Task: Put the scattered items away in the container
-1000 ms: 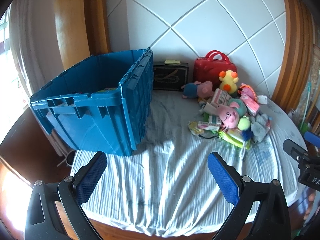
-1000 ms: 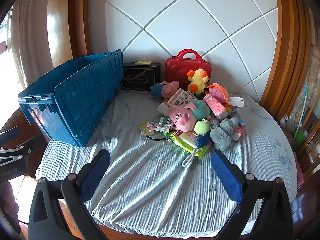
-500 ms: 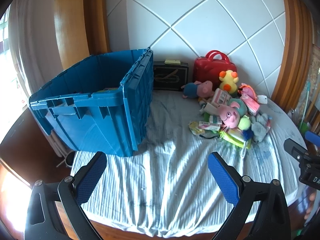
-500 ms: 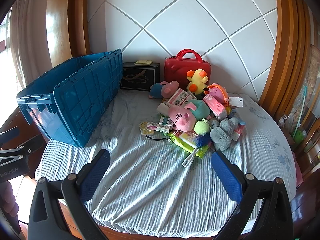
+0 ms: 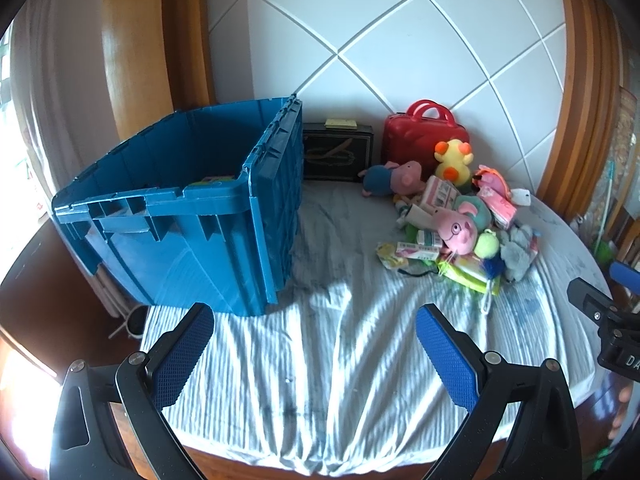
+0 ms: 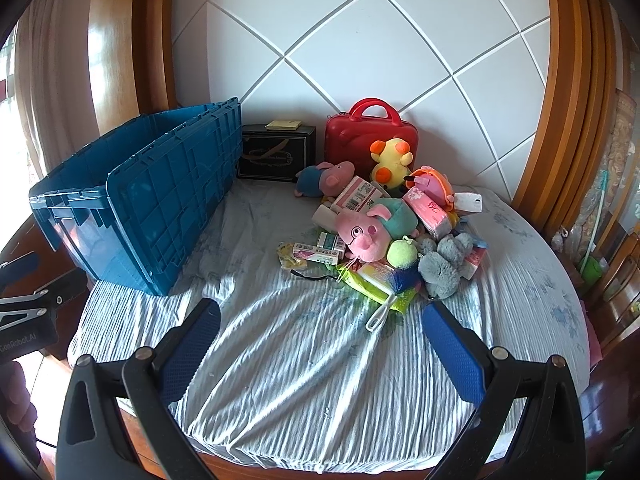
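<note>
Blue container [image 5: 192, 232], open-topped, at the left end of the striped cloth [image 6: 304, 360].

Left to right along the back: black box [image 6: 276, 156], red case [image 6: 370, 140]. Right of centre, well apart from the container: scattered items heaped together, among them blue-bodied pig plush [image 6: 326, 178], yellow duck plush [image 6: 392, 160], pink pig plush [image 6: 366, 232], green ball [image 6: 402, 252], grey plush [image 6: 444, 266]. Left gripper [image 5: 314, 350] and right gripper [image 6: 320, 344] both spread wide over the near cloth, holding nothing.
</note>
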A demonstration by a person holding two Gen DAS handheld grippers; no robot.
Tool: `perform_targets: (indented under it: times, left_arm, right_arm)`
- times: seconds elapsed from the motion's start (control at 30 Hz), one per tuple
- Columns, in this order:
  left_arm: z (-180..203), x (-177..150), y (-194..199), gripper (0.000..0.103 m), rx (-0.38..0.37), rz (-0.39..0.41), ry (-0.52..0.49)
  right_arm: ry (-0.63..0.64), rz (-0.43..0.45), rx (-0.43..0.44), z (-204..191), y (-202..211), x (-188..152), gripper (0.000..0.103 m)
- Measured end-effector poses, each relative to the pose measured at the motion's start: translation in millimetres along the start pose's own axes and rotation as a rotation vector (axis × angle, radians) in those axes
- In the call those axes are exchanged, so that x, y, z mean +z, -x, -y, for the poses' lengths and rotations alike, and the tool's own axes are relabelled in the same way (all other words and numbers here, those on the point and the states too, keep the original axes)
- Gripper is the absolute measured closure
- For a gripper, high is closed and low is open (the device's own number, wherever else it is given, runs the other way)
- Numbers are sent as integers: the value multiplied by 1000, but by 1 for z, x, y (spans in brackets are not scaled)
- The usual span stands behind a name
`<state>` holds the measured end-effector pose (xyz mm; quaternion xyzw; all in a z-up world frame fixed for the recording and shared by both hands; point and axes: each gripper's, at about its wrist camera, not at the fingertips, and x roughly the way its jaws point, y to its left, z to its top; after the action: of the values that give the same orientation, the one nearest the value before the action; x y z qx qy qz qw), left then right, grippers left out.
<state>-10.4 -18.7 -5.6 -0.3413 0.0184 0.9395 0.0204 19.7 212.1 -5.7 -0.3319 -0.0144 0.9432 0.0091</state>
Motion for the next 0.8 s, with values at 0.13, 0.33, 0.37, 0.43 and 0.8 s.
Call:
perform_targets:
  times: [0.13, 0.33, 0.37, 0.43, 0.8]
  left_arm:
    - [-5, -3, -3, 1, -10, -2, -1]
    - [3, -8, -24, 1, -5, -33, -2]
    - [8, -7, -28, 1, -6, -41, -8]
    - [19, -5, -36, 1, -7, -53, -21]
    - [141, 22, -121, 1, -52, -121, -30]
  right_arm:
    - [-8, -1, -5, -4, -1, -3, 0]
    - [-31, -13, -25, 2, -7, -21, 0]
    - [-34, -23, -29, 6, -10, -24, 0]
    - [-46, -37, -37, 17, -16, -27, 0]
    - [-81, -110, -57, 131, -85, -19, 0]
